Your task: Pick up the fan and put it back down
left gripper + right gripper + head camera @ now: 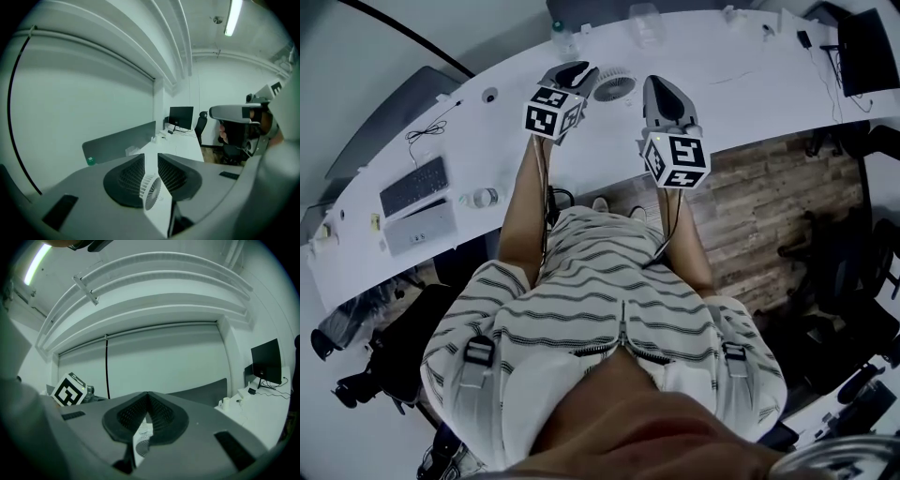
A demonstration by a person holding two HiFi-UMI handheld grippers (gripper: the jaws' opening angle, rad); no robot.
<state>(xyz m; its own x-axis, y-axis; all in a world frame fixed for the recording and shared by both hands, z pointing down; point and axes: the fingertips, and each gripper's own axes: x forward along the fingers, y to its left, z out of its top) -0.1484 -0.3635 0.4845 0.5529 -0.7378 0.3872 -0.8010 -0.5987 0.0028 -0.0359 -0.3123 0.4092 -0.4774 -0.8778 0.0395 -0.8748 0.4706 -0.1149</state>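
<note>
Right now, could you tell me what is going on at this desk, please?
A person stands at the white desk with a hand-held gripper in each hand. The left hand-held gripper is aimed at the small white fan, which stands on the desk. Its jaws are a little apart, with the fan showing in the gap but not gripped. The right hand-held gripper waits on the fan's other side, jaws together and empty.

Bare desk [741,84] surrounds the fan [614,88]; keyboard [413,186] and bottle [480,198] lie well left.
</note>
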